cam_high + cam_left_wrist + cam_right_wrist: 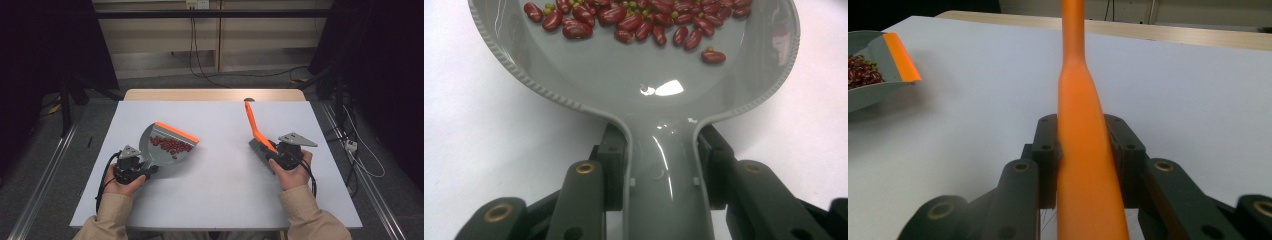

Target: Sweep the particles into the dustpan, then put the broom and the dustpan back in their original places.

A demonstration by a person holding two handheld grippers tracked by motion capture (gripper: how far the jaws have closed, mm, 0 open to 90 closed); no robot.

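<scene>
A grey dustpan with an orange front lip is held just above the white table at the left, tilted. It carries a heap of red beans mixed with a few small green ones. My left gripper is shut on the pan's handle; in the left gripper view the pads clamp the handle and the beans lie at the far end of the pan. My right gripper is shut on an orange brush handle, which points up and away. The dustpan lies off to its left.
The white tabletop has a wooden strip along its far edge. Cables run over the floor behind the table, and more cables and a plug lie to the right. Dark stands flank both sides.
</scene>
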